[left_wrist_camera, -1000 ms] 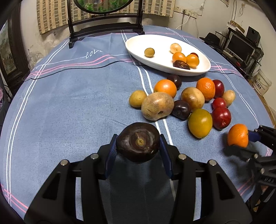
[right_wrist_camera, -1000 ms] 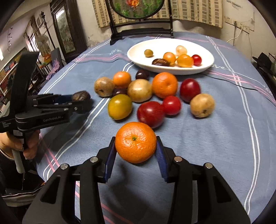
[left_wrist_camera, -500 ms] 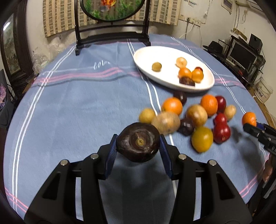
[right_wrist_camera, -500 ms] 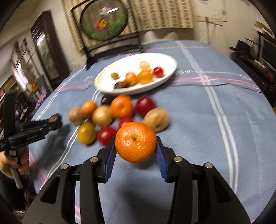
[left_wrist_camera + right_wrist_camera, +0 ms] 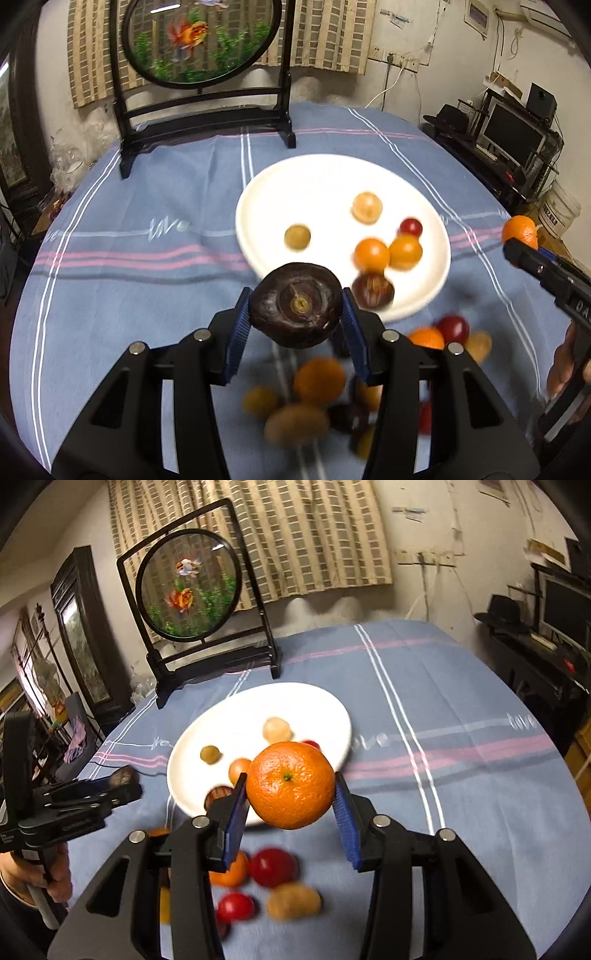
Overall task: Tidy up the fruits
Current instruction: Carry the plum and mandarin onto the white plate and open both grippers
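My left gripper (image 5: 295, 314) is shut on a dark purple-brown fruit (image 5: 295, 304) and holds it in the air at the near edge of the white plate (image 5: 325, 177). My right gripper (image 5: 290, 794) is shut on an orange (image 5: 290, 784), held above the table just before the plate (image 5: 288, 701). The plate holds several small fruits. A pile of loose fruits (image 5: 317, 380) lies on the blue cloth below both grippers, blurred. The right gripper with its orange shows at the right edge of the left wrist view (image 5: 519, 229).
A round fish picture on a black stand (image 5: 201, 40) stands at the table's far edge behind the plate. A shelf with a monitor (image 5: 511, 129) is off the table to the right. The blue striped cloth (image 5: 129, 240) covers the table.
Both grippers have risen and moved forward with their fruits, from beside the loose pile to over it, close to the plate.
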Demonstrator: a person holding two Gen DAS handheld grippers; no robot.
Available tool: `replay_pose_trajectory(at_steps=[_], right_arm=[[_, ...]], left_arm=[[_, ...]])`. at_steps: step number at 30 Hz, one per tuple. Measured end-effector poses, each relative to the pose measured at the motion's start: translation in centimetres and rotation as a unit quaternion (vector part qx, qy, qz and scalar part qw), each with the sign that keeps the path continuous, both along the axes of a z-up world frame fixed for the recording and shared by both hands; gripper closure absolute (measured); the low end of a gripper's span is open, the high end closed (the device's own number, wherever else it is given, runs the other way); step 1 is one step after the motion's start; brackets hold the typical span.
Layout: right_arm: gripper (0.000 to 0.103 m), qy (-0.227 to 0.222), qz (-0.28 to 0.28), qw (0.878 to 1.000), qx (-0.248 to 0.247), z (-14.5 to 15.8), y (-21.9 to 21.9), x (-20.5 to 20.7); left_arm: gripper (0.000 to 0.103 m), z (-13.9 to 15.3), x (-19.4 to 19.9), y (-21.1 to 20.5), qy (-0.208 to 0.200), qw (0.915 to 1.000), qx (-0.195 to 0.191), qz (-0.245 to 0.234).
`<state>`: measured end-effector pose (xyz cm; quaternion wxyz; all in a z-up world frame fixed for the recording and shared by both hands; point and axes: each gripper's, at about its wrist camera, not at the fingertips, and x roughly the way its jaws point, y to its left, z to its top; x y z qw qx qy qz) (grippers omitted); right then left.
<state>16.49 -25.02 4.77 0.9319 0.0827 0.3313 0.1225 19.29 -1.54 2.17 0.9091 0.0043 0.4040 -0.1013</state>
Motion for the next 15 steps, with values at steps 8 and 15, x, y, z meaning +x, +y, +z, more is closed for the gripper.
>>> replay_pose_trajectory(at_steps=[8, 15], right_arm=[[0.058, 0.042, 0.025, 0.999, -0.021, -1.7, 3.4, 7.2], [0.058, 0.089, 0.028, 0.995, -0.026, -4.2, 4.6, 11.4]], left_arm=[[0.055, -2.2, 5.4, -1.1, 0.033, 0.9994, -0.008, 0.007], [0.055, -4.1, 7.3, -1.1, 0.048, 0.9988, -0.002, 0.015]])
